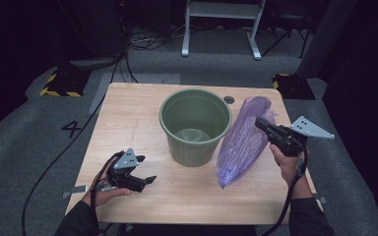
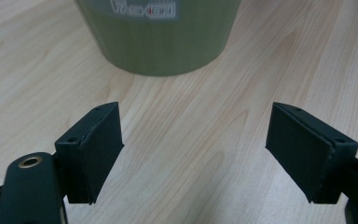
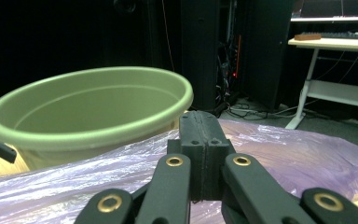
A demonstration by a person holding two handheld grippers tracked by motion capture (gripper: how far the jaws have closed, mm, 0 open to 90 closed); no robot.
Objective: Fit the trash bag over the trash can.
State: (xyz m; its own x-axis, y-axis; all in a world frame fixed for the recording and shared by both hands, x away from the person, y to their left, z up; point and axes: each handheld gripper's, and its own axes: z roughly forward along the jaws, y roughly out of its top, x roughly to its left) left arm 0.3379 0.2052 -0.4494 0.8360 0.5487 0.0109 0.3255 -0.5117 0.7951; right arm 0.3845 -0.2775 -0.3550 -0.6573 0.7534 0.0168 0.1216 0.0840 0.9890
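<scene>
Purple plastic bag (image 1: pixel 243 142), lying on the table (image 1: pixel 142 118) beside the green bucket (image 1: pixel 195 125), is pinched in the closed jaws of the right gripper (image 1: pixel 262 124); the thin film could tear or slip. The left gripper (image 1: pixel 145 181) is held open, empty.

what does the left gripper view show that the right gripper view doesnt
Left gripper view: the left gripper with fingers wide apart over bare wooden table, and a label on the outer wall of the green bucket.
Right gripper view: the right gripper, shut, over a purple plastic bag, the bucket's open rim, and a desk behind.
Both: the green bucket.
</scene>
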